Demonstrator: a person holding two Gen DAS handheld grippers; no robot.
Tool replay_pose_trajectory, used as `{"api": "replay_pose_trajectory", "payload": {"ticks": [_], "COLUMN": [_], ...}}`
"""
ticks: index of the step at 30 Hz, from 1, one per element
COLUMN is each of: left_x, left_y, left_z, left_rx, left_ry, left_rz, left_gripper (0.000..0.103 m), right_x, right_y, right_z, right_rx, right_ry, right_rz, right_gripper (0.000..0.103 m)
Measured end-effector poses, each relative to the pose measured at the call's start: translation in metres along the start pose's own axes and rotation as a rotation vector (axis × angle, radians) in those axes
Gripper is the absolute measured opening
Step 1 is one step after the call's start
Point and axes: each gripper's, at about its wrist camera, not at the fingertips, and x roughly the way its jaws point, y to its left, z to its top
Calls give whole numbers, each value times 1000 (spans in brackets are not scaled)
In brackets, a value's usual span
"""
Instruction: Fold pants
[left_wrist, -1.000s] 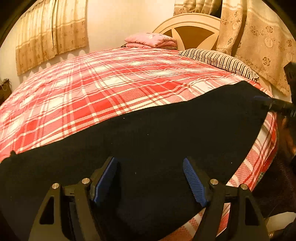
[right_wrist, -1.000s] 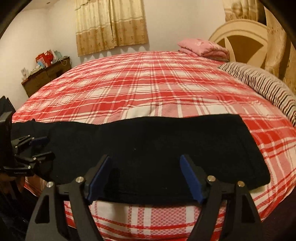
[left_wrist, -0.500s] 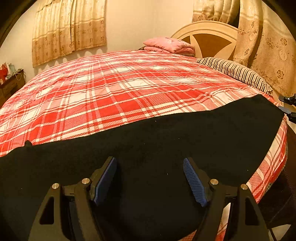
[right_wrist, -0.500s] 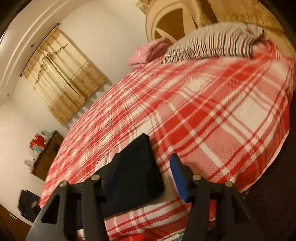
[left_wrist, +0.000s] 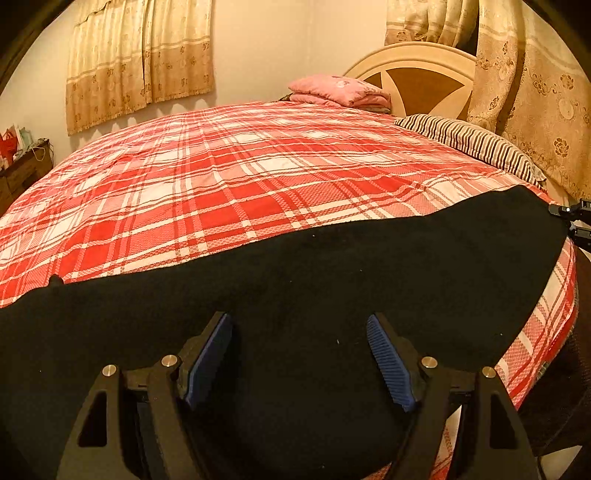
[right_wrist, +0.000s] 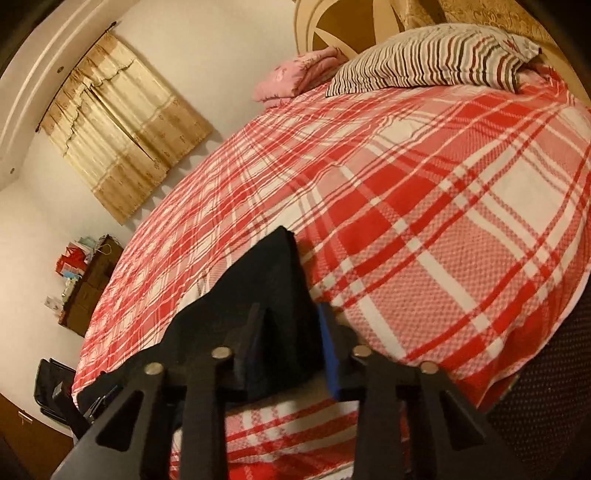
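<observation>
The black pants (left_wrist: 332, 273) lie flat along the near edge of the red plaid bed (left_wrist: 229, 177). My left gripper (left_wrist: 299, 354) hangs open over the middle of the pants, its blue pads well apart, holding nothing. In the right wrist view my right gripper (right_wrist: 288, 339) has closed in on the end of the pants (right_wrist: 269, 280), the dark cloth filling the narrow gap between its fingers. The right gripper's tip also shows at the far right edge of the left wrist view (left_wrist: 576, 221), at the pants' end.
A striped pillow (left_wrist: 472, 144) and a folded pink blanket (left_wrist: 340, 90) lie at the headboard (left_wrist: 417, 74). Curtains (left_wrist: 535, 92) hang on the right. A wooden dresser (right_wrist: 88, 288) stands beyond the bed. The bed edge drops off close below both grippers.
My right gripper swung to the pants' end and its fingers closed from wide open onto the cloth. My left gripper stayed open and shifted slightly over the pants.
</observation>
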Motion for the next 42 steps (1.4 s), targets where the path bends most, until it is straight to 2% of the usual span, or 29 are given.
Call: {"api": "replay_pose_trajectory", "payload": {"ticks": [2,4,6,14,21,33,42], "left_x": [-1,-2,-3,-8,-18,-51,-56], "left_y": [2,4,6,12,30,91,118], "left_z": [0,0,0,1,-1,-11,-22], "left_rx": [-9,-21,-31,-52,-80,-160,-224], "left_ry": [0,0,-2,-8,-6,-26,-22], "left_rz": [-6,-11,-11,-5,26,153,165], "left_gripper": [77,77,77,77,77,77,77], "right_x": [-1,-2,-3,-21,-26,-5,16], "right_y": [-6,-6,-2,27,67,116,147], "right_z": [2,0,-2,-3,-4,-9,-22], "right_rx": [31,44,43,-35,-156,-262,-314], "right_ry": [5,1,-7,-96,-146,-112,-59], "right_rz": [51,85,112,92,72,125,174], "right_gripper": [26,18,17,16,15,15,15]}}
